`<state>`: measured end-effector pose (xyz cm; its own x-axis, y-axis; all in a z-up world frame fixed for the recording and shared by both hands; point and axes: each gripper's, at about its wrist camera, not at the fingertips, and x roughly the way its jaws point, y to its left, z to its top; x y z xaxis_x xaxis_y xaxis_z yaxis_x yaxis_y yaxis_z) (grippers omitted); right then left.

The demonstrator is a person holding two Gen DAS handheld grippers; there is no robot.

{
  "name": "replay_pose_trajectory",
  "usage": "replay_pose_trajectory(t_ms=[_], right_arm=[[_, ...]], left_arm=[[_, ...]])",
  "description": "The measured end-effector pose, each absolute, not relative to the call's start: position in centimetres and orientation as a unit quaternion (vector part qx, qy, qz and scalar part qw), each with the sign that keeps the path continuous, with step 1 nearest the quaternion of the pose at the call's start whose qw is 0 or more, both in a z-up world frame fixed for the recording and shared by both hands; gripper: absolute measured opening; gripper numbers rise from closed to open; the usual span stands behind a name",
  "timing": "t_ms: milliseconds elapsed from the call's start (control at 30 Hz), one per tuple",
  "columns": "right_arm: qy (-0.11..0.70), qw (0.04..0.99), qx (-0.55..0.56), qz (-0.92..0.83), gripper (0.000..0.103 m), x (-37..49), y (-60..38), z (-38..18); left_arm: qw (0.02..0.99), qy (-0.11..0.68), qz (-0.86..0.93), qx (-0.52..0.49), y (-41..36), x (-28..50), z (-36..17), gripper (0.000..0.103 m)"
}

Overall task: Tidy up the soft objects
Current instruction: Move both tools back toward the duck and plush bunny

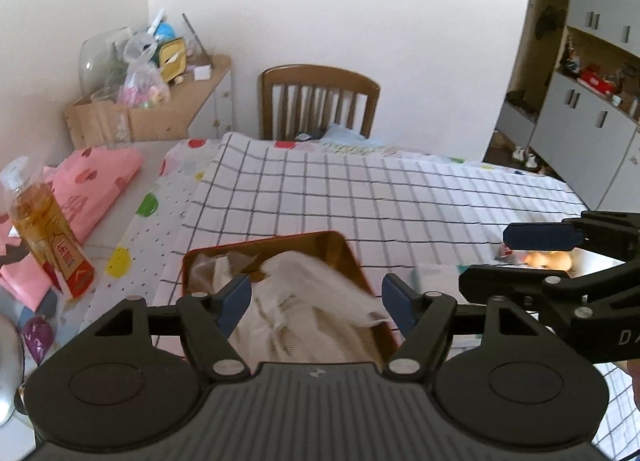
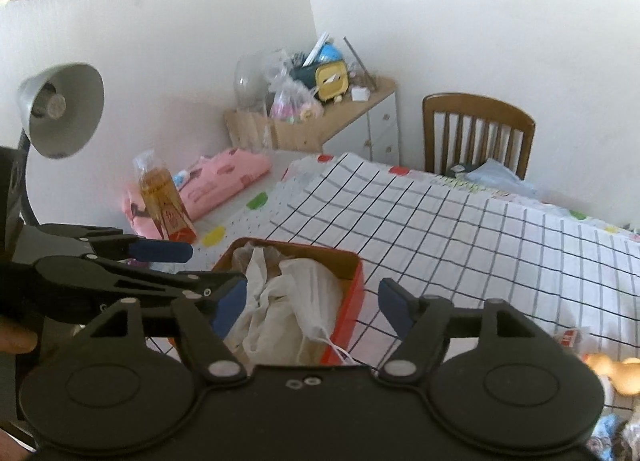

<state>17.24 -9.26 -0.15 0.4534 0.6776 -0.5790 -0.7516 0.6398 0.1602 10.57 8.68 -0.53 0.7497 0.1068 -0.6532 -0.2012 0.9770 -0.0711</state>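
Filling rectangular red tin [image 2: 352,285]: crumpled white cloths [image 2: 280,301], soft folds

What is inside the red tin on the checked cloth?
The red tin holds crumpled white bags and a face mask, its ear loop trailing over the rim. Anything beneath them is covered.

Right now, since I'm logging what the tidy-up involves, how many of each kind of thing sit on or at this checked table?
Red metal tin holding white cloths: 1
Pink folded fabric pile: 1
Amber liquid bottle: 1
Brown wooden chair: 1
Grey desk lamp: 1
Total: 5
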Motion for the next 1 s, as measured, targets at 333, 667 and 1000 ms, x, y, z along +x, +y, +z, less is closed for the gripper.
replay_pose_trajectory(t_ms=[333, 667, 1000], right_arm=[[0.283, 0.877, -0.032, 0.386, 0.085, 15.4, -15.6, 1.5], [0.278, 0.904, -0.016, 0.323, 0.095, 14.4, -21.9, 1.0], [0.296, 0.924, -0.004, 0.243, 0.099, 15.3, -28.2, -1.3]], left_arm=[[0.942, 0.332, 0.027, -0.041, 4.0, 10.5, 1.2, 0.083], [0.942, 0.33, -0.046, -0.043, -0.6, 12.2, 0.9, 0.091], [0.942, 0.319, -0.102, -0.019, -5.7, 15.6, -0.6, 0.1]])
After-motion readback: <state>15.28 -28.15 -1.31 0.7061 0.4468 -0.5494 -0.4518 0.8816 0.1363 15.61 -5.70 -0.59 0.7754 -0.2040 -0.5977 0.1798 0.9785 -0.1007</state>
